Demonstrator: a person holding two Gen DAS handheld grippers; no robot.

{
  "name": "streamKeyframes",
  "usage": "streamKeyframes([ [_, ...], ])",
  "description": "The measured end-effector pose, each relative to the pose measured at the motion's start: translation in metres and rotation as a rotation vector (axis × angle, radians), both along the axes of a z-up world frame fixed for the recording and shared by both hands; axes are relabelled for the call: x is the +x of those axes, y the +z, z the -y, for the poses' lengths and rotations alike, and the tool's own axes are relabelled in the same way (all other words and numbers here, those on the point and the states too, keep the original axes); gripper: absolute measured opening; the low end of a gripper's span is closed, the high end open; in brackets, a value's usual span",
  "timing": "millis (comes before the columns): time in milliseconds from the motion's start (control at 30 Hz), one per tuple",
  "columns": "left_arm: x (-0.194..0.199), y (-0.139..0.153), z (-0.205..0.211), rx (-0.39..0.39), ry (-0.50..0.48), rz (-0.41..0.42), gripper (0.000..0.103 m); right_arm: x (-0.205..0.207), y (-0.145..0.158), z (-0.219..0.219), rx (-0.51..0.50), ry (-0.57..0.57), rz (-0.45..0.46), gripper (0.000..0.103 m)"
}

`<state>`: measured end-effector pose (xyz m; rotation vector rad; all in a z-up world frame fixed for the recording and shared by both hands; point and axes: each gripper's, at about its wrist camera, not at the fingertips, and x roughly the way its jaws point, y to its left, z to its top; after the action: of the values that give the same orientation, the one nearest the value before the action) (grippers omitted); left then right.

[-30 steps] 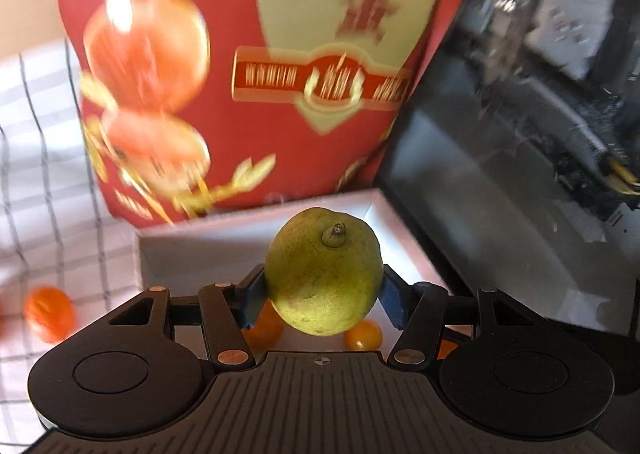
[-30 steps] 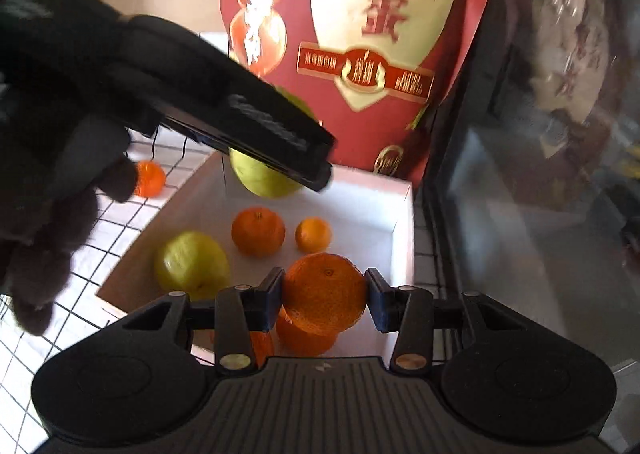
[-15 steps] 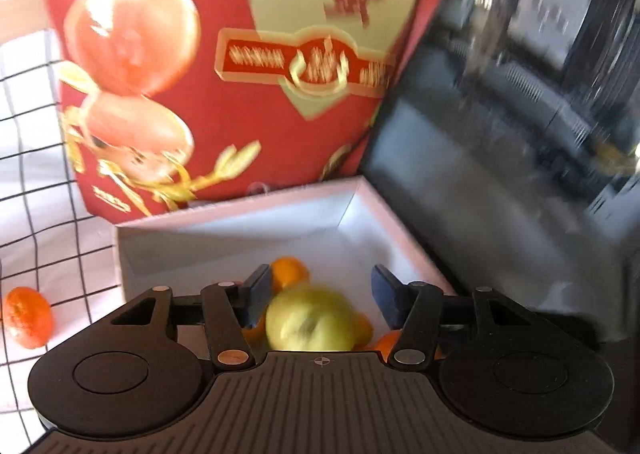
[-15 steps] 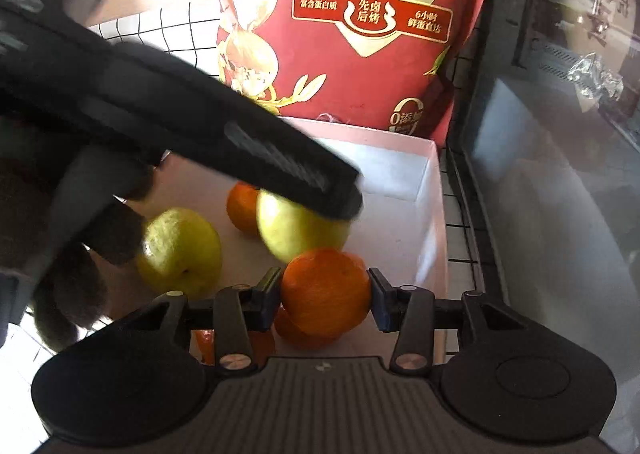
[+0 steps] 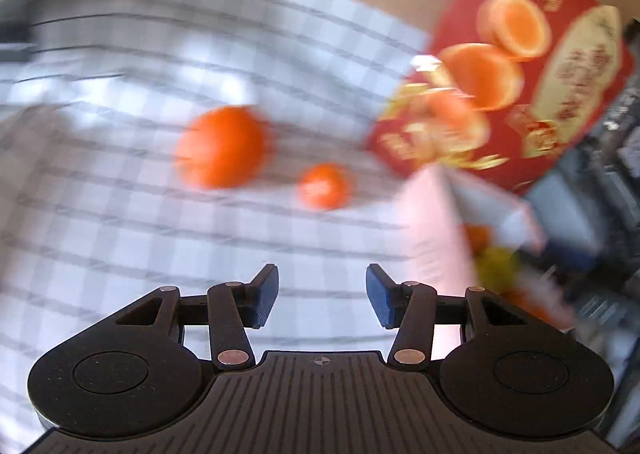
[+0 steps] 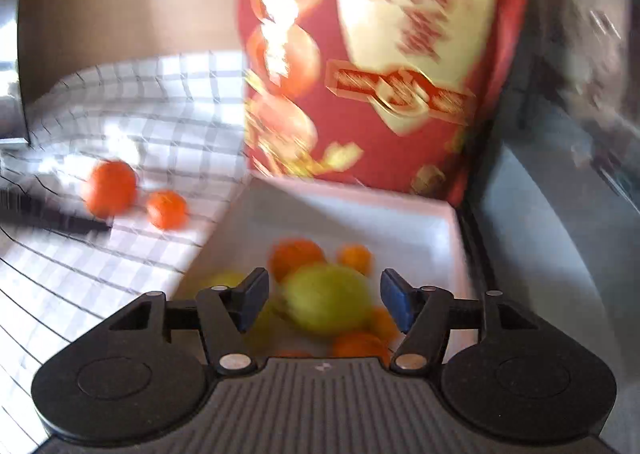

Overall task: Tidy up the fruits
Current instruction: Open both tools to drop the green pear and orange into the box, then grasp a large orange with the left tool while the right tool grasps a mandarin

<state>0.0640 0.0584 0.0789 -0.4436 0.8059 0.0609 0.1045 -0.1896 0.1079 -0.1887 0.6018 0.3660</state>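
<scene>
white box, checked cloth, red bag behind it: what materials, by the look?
White open-top box: likely cardboard; thin flat matte walls, sharp folded corner. Blurred, so not certain.
White cloth with dark grid lines: woven fabric, matte; the lines bend over soft folds.
Red printed bag with gold lettering: probably plastic or foil film; glossy, with bright glare patches.

tablecloth [image 5: 120, 214]: checked cloth | bag [image 6: 400, 54]: glossy, probably foil | box [image 6: 360, 210]: matt white
</scene>
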Motion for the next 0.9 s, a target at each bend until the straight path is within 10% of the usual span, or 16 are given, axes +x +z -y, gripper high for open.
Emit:
streamKeyframes([
  [267, -0.068, -0.011, -0.060, 0.095, 0.049, 0.034, 0.053, 0.020, 0.011, -0.129, 0.010, 0.221, -0.084, 0.068],
  [433, -0.093, -0.018, -0.084, 0.054, 0.002, 0.032, 0.053, 0.068, -0.021, -0.191, -0.125, 0.125, -0.108, 0.068],
  [600, -0.111, -0.024, -0.104, 0.017, 0.027, 0.035, 0.053, 0.109, -0.054, -0.198, -0.140, -0.002, -0.210, 0.066],
  [667, -0.113, -0.024, -0.108, 0.019, 0.018, 0.029, 0.053, 0.112, -0.061, -0.195, -0.104, -0.012, -0.264, 0.050],
  [900, -0.091, -0.022, -0.103, 0.065, -0.066, 0.030, 0.053, 0.066, -0.052, -0.182, -0.085, 0.006, -0.232, 0.044],
])
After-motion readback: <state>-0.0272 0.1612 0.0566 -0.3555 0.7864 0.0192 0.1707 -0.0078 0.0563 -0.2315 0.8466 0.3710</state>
